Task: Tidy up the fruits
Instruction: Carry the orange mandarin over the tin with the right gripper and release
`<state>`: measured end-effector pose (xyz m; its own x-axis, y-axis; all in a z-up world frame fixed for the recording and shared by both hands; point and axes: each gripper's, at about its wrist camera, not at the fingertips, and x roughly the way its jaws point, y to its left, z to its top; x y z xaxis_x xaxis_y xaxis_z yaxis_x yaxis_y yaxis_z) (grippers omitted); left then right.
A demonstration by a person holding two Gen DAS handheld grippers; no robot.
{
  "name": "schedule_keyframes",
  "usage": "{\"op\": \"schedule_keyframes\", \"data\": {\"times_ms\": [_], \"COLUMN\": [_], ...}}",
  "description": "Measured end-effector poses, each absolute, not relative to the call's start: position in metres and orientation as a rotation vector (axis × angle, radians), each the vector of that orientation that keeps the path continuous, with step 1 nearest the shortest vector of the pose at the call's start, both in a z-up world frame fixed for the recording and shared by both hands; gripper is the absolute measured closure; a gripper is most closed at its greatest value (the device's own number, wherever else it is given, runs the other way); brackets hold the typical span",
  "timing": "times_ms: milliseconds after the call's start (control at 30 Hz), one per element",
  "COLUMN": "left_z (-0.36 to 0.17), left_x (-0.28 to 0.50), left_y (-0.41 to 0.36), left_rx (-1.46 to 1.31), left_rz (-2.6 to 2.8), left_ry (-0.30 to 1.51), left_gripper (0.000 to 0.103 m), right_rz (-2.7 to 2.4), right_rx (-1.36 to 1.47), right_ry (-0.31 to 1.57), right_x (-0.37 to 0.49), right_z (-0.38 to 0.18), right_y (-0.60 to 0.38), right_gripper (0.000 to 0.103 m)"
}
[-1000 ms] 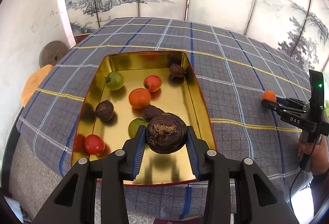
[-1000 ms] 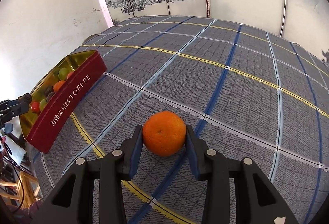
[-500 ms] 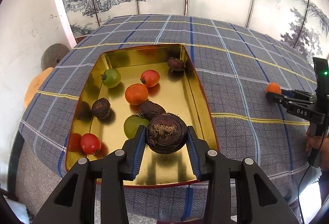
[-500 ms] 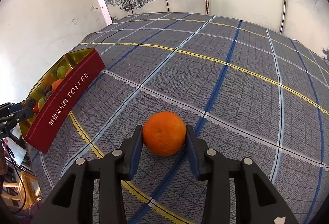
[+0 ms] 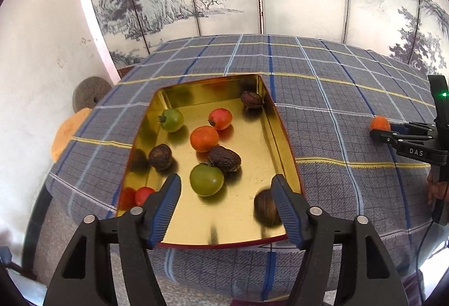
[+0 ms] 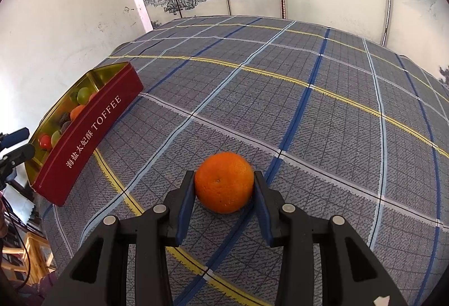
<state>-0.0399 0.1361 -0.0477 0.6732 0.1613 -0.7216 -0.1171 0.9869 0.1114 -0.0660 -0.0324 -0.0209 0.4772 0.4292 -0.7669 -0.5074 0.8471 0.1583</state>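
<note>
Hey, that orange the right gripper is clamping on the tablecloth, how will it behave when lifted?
The orange looks round, so it would probably roll if released. Its dimpled skin likely grips well against the right gripper pads. It appears firm, showing no squashing.

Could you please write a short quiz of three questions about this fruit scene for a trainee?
1. True or false: the right gripper is shut on the orange.
2. Where does the orange in the right gripper sit? A) inside the tin B) on the checked cloth C) on the floor
3. Fill in: in the left wrist view, the tin holds ___ green fruits.

Key:
1. True; both jaws press on its sides.
2. B; it rests on the checked cloth, apart from the tin.
3. Two: one green fruit near the far end, another green fruit nearer the left gripper, whose jaws are opening.
</note>
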Motion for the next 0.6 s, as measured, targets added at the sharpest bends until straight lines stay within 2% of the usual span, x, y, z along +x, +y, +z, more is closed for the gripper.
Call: {"op": "schedule_keyframes", "data": {"times_ms": [233,600], "left_z": [-0.042,-0.039], "left_x": [-0.052,-0.063], "left_y": [0.136,0.142], "left_rx": [0.089,0.076], "left_rz": [0.184,0.193], "left_ry": [0.783,0.763], "left_gripper": [0.029,0.028], "right_rz": [0.598,0.741], "right_rx": [-0.085,-0.094], "right_ry": [0.884,0.812], "right_x": [-0.085,-0.117], "right_z": [-0.005,0.044], "right_y": [-0.027,0.023], "right_gripper": [0.066,0.066]}}
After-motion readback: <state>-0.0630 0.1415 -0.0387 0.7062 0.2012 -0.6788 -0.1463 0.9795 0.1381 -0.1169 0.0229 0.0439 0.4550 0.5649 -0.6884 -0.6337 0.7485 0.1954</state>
